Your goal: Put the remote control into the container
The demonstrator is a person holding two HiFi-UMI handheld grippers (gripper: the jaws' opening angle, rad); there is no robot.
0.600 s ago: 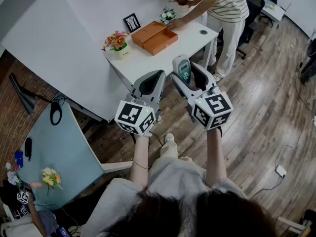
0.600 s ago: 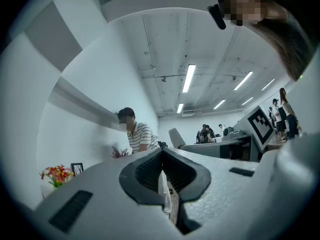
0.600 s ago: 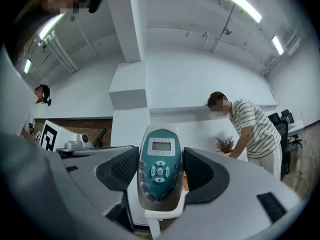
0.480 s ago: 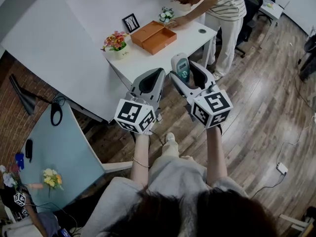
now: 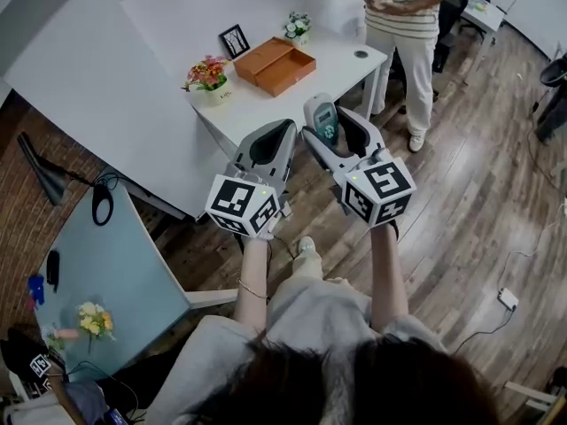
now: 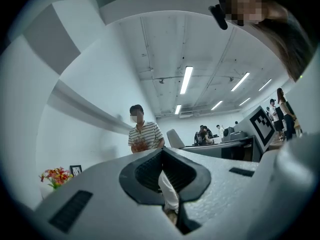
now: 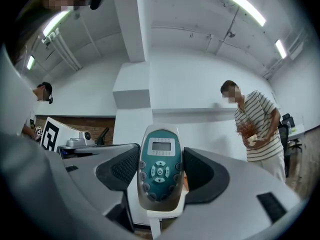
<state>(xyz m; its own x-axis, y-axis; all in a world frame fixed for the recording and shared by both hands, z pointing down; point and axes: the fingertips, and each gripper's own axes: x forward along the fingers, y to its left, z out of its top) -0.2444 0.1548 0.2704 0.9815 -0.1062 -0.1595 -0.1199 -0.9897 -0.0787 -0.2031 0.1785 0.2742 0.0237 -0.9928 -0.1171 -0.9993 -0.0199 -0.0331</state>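
Note:
A silver remote control (image 5: 322,116) with a teal face stands upright between the pads of my right gripper (image 5: 330,124), which is shut on it above the floor, short of the white table (image 5: 266,104). In the right gripper view the remote control (image 7: 159,168) fills the gap of my right gripper (image 7: 160,174), and both pads touch its sides. The container, an open orange box (image 5: 276,66), lies on the table beyond both grippers. My left gripper (image 5: 270,146) hangs beside the right one, shut and holding nothing. In its own view my left gripper (image 6: 161,159) shows its pads meeting.
On the table stand a pot of bright flowers (image 5: 208,75), a small picture frame (image 5: 236,40) and a little flower pot (image 5: 298,26). A person in a striped shirt (image 5: 406,7) stands at the table's right end holding a dried plant. A pale blue table (image 5: 106,282) lies at the left.
The person in the striped shirt has lifted the dried plant off the table and drawn their hand back. Both grippers have stayed nearly where they were.

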